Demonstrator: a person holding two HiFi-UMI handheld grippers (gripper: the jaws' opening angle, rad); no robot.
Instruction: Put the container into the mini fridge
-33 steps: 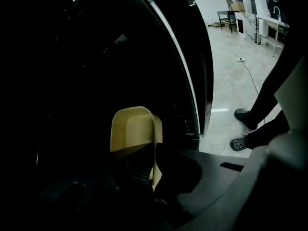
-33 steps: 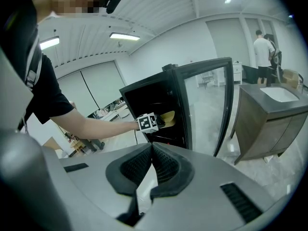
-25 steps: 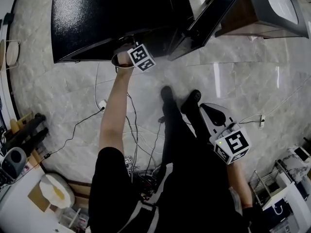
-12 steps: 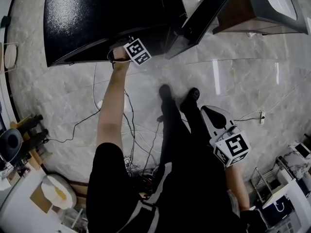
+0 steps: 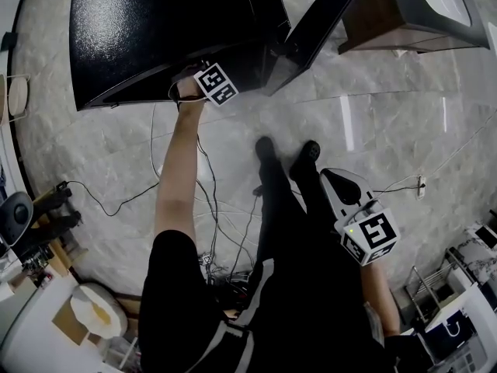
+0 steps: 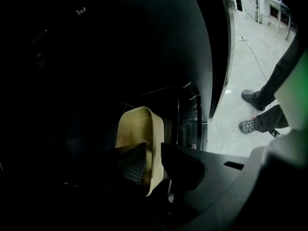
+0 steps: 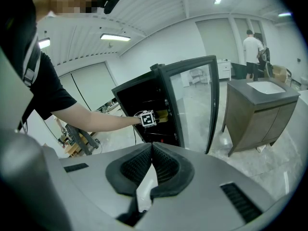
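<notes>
My left gripper (image 6: 153, 162) is shut on the rim of a pale yellow container (image 6: 136, 131), held inside the dark interior of the black mini fridge (image 5: 155, 29). In the head view the left gripper's marker cube (image 5: 215, 83) sits at the fridge's front opening, and the container is hidden there. The right gripper view shows the container (image 7: 161, 114) as a small yellow patch just past the marker cube in the fridge opening. My right gripper (image 7: 151, 150) is shut with nothing between its jaws, held low by my right side (image 5: 342, 189). The fridge's glass door (image 5: 318, 26) stands open to the right.
A grey cabinet with a white sink top (image 5: 423, 14) stands right of the open door. Cables (image 5: 217, 216) trail over the marble floor near my feet (image 5: 287, 158). Shelving and equipment (image 5: 31, 224) line the left edge. A person (image 7: 251, 49) stands far off.
The left gripper has pushed slightly further up into the fridge opening with the container. The right gripper has stayed in place.
</notes>
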